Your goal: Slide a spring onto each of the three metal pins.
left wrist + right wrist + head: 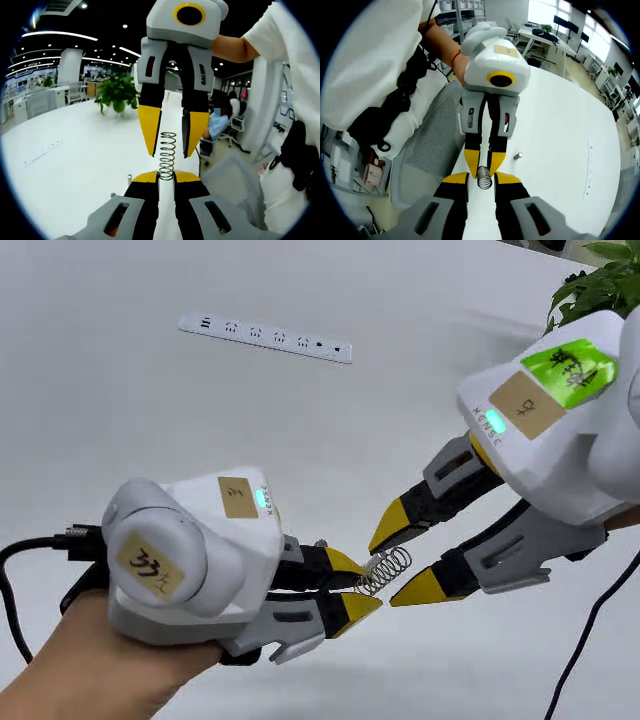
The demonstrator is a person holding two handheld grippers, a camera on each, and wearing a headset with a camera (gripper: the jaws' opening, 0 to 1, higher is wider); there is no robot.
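A small steel spring is held above the white table. My left gripper is shut on one end of the spring, at its yellow tips. My right gripper faces it, open, with one yellow fingertip on each side of the spring's free end. In the right gripper view the spring sits between the right gripper's spread tips and the left gripper pinches it from the far side. A short metal pin stands on the table beyond. Two pins show low in the left gripper view.
A white power strip lies at the far side of the table. A potted plant stands at the far right corner. Black cables trail off the left gripper and down the right edge. A mesh office chair stands beside the table.
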